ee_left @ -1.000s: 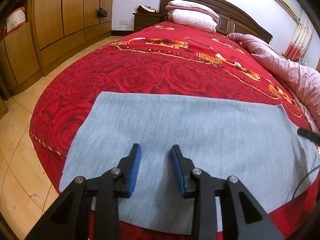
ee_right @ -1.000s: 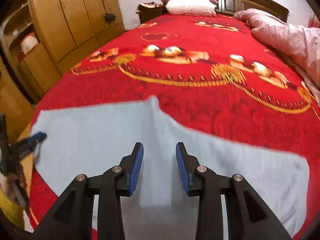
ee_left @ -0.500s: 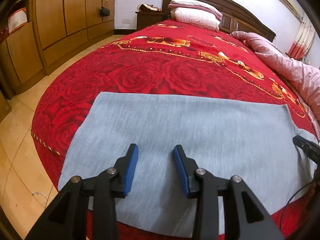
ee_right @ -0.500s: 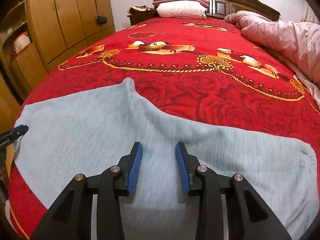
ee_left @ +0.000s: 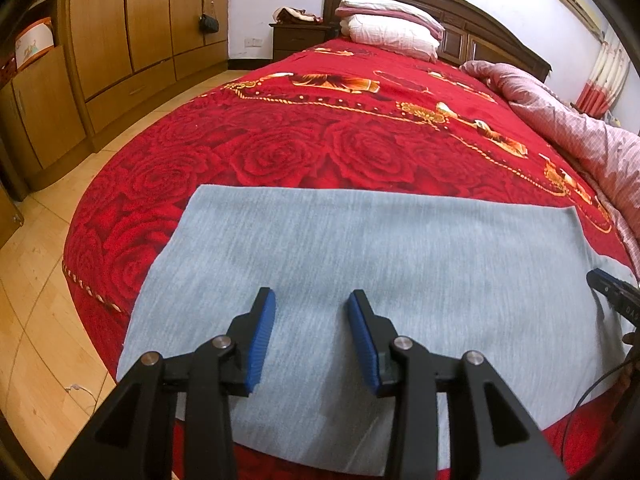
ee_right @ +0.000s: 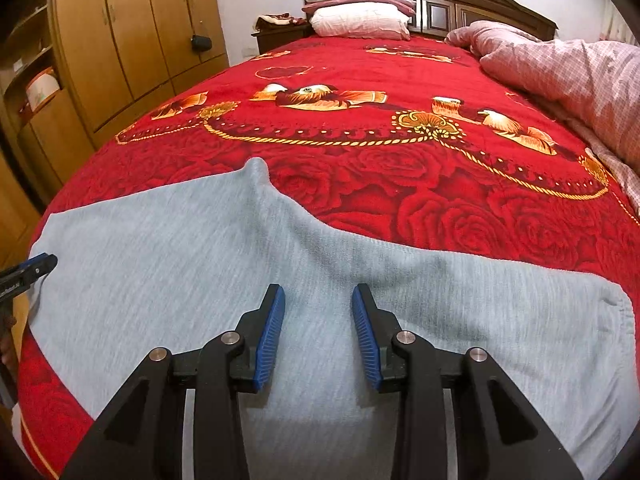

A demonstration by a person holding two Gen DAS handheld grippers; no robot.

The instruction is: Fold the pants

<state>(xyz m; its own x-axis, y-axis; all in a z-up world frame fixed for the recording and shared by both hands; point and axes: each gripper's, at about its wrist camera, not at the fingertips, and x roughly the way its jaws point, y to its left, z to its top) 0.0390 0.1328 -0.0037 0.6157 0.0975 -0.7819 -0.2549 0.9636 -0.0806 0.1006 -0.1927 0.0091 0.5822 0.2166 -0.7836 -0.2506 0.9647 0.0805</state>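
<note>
Both grippers hover released over grey pants laid flat on the bed, between folds.

Nearest, the left gripper [ee_left: 311, 336] and right gripper [ee_right: 318, 334] both stand with jaws apart and nothing between them, poised above the pants [ee_left: 380, 280]. The pants lie near the foot of the red bedspread [ee_left: 320, 152], apparently already folded leg over leg, with the crotch point [ee_right: 256, 168] jutting away and the waistband [ee_right: 616, 312] at the right. Next, I judge, each gripper must pinch an end or edge to fold lengthwise. The pants' near edge is hidden behind the grippers; layer count is unclear. Farther off lie a pink quilt [ee_right: 560, 68] and pillows [ee_left: 392, 28].
</note>
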